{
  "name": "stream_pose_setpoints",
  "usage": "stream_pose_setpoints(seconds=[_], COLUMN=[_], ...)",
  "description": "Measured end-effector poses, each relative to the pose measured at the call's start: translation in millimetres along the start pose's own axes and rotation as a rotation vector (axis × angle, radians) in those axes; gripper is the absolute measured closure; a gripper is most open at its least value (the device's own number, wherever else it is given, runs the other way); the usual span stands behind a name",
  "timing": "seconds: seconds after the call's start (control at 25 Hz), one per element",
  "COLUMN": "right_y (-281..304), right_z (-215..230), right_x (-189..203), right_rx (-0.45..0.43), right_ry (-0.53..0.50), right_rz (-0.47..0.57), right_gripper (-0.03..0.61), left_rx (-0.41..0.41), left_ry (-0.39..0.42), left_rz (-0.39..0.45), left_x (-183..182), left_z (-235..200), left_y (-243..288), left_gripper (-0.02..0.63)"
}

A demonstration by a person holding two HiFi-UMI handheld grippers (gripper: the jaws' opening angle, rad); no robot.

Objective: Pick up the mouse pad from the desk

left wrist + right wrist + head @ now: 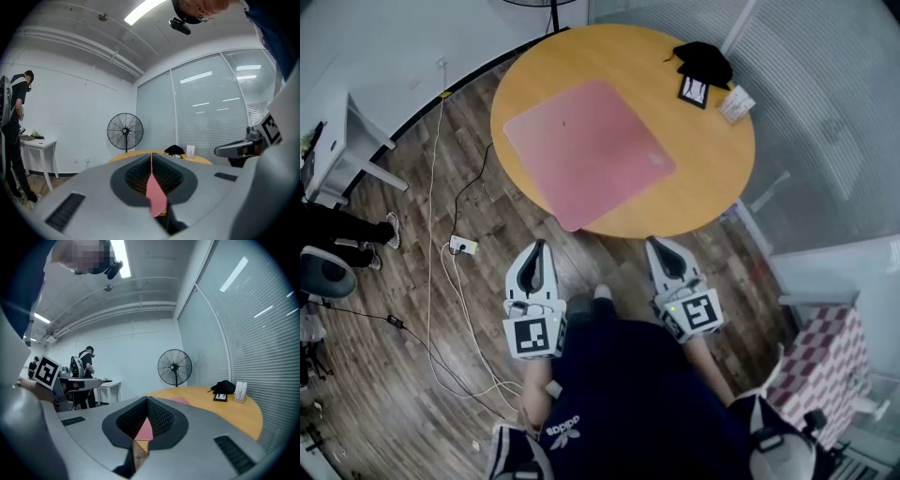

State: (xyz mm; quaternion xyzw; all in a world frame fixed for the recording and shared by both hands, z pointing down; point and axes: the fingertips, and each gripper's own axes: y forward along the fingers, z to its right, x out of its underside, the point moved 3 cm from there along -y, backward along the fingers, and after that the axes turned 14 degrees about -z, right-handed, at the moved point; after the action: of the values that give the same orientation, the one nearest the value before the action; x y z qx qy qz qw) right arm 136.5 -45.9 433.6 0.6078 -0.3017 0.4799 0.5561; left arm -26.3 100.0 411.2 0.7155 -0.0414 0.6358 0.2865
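Note:
The pink mouse pad (586, 150) lies flat on the round yellow table (712, 178), with its near corner reaching just past the table's near edge. Both grippers hover over the wooden floor, short of that edge and pointing at it. My left gripper (539, 246) is shut and empty, just below the pad's near corner. My right gripper (657, 244) is also shut and empty, further right along the edge. In the left gripper view a strip of the mouse pad (155, 194) shows beyond the closed jaws. The right gripper view shows the mouse pad (145, 429) the same way.
At the table's far right lie a black bundle (703, 61), a small dark frame (694, 90) and a white card holder (736, 103). A standing fan (125, 131) is behind the table. Cables and a power strip (462, 246) lie on the floor left. A person (14, 136) stands by a white side table (337, 150).

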Motion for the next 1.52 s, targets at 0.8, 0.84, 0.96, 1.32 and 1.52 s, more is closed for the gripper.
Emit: stream_pose_setpoints(seconds=[0.8,0.84,0.96,1.32,1.52], right_y=[64,70,84,108,114], right_z=[40,40,38,27,26], right_x=[-28,-33,-47,-47,-42], right_rx=[0.119,0.124,0.138,0.192,0.202], right_ry=[0.034,0.031,0.02,0.046,0.053], right_rz=[-0.027,-0.028,-0.027,-0.053,-0.067], right_gripper=[0.575,0.575,0.575,0.575,0.575], left_rx=[0.065,0.077,0.104,0.183,0.204], left_ry=[-0.003,-0.004,0.006,0.047,0.052], left_rz=[-0.017,-0.017,-0.02,-0.073,-0.092], left_x=[-30,-34,-45,-41,-30], left_z=[-43,-48,-62,-93,-97], left_y=[80,85,99,123,128], left_gripper=[0.604,0.604,0.604,0.604,0.604])
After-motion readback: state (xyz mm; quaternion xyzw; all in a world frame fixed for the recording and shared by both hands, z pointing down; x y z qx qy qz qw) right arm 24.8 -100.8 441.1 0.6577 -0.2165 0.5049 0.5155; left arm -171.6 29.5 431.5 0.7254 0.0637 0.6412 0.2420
